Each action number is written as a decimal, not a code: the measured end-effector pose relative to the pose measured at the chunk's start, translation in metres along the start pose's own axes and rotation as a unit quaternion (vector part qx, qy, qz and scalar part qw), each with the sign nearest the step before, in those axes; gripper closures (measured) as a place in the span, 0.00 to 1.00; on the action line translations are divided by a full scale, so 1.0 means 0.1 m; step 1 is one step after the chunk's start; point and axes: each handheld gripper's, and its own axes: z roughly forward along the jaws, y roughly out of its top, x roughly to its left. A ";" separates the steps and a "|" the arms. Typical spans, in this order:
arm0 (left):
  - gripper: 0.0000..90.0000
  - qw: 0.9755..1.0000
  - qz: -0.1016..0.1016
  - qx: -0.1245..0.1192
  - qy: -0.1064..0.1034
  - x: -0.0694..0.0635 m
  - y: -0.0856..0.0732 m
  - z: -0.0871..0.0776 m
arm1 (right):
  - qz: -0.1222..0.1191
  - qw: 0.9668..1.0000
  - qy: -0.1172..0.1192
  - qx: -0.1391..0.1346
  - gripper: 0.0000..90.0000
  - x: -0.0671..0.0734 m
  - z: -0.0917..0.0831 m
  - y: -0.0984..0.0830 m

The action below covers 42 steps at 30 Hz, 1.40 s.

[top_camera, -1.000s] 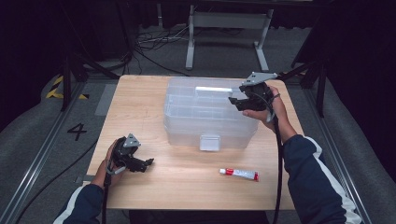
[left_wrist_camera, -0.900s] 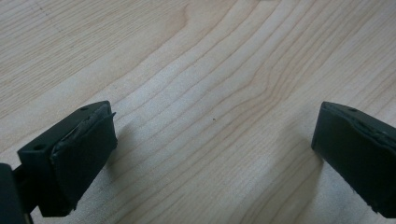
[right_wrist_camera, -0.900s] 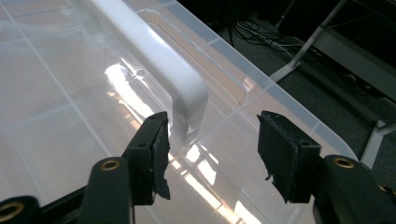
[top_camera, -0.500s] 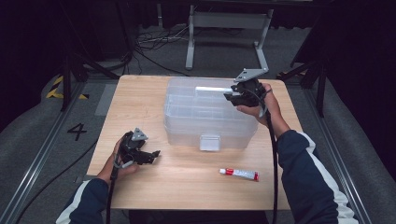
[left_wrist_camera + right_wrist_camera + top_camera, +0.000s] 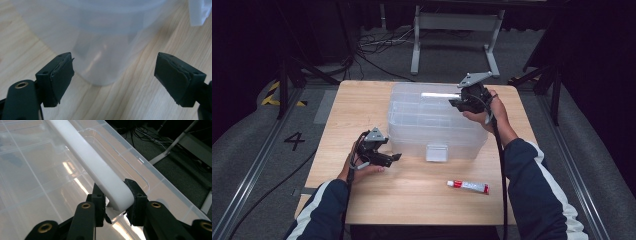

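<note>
Right gripper (image 5: 460, 102): black two-jaw tool in the person's right hand (image 5: 486, 111), grey three-cornered plate on top, over the far right part of the box lid; clenched on the white handle, jaws just closed further around it.
Right pads (image 5: 133, 195): pressed against both sides of the rounded end of the long white plastic handle (image 5: 100, 171), seen close in the right gripper view.
White handle: lying along the far edge of the lid, running from the gripped end towards the box's middle.
Left gripper (image 5: 393, 158): black two-jaw tool in the left hand (image 5: 362, 167), near the worktop's left front area, pointed at the box's near left corner; released, jaws spread wide, just opened slightly, nothing between the pads.
Left pads (image 5: 61, 76): apart on either side of the rounded lower corner of the box, not touching it, in the left gripper view.
Clear lidded plastic storage box (image 5: 422, 125): large, see-through, divided inside into compartments, standing at the middle of the light wooden worktop (image 5: 412, 195), nearer the far edge; white front latch (image 5: 436, 152) facing the near edge.
Small white tube with red cap (image 5: 468, 186): lying flat near the front right part of the worktop, well apart from both grippers, just in front of the box.
Cables: trailing from each gripper towards the near edge.
</note>
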 end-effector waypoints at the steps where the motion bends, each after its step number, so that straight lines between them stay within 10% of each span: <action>1: 0.16 1.000 -0.001 0.000 0.012 -0.01 0.02 0.01 | 0.000 1.000 0.000 0.000 0.80 0.00 0.00 0.00; 42: 0.16 0.999 -0.008 0.022 0.047 -0.04 -0.01 -0.30 | -0.049 0.998 0.038 0.000 0.83 0.25 0.03 0.12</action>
